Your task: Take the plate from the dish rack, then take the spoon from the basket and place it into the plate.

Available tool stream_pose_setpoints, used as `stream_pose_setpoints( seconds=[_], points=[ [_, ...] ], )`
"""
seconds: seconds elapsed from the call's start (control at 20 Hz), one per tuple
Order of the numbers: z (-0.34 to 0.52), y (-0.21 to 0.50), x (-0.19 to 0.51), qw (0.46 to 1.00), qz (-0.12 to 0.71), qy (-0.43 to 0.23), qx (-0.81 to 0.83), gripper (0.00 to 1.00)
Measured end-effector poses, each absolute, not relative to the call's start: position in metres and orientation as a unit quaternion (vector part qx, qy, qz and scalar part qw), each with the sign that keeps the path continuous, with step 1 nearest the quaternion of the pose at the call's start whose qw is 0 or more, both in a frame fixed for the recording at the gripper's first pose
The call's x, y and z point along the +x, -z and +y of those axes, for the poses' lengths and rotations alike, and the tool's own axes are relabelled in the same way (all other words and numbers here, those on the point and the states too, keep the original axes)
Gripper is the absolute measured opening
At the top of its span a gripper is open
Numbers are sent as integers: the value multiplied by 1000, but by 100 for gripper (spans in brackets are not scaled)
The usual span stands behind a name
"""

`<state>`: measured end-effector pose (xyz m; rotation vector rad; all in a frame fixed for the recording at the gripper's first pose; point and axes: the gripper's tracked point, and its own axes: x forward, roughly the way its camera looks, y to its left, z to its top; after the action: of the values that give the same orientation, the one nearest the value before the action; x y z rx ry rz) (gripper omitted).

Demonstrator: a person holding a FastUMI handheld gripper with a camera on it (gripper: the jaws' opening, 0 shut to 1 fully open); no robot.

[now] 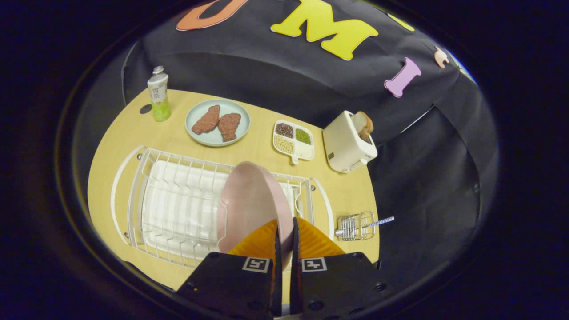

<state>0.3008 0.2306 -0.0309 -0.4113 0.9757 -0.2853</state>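
The gripper (284,242) has its 2 fingers (260,244) closed on the rim of the pink plate (249,204), holding it on edge above the white dish rack (178,209) on the tabletop (133,129). The spoon (378,222) lies in the small wire basket (354,226) just beside the rack, its handle poking out past the tabletop edge.

Your wooden table (133,133) carries a white dish rack (178,209) at centre. Along its far edge you have a bottle (158,94), meat plate (217,122), grain tray (293,140) and toaster (349,142); a wire basket (354,226) sits at the right edge.
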Motion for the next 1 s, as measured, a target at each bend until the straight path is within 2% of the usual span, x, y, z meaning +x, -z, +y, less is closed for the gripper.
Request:
stream_pose_setpoints(
  seconds=[0.2, 0.45, 1.0],
  points=[
    [220, 14, 302, 867, 428, 173, -188, 11],
    [212, -7, 294, 885, 395, 183, -164, 11],
    [163, -16, 199, 904, 414, 87, -58, 11]
  ],
)
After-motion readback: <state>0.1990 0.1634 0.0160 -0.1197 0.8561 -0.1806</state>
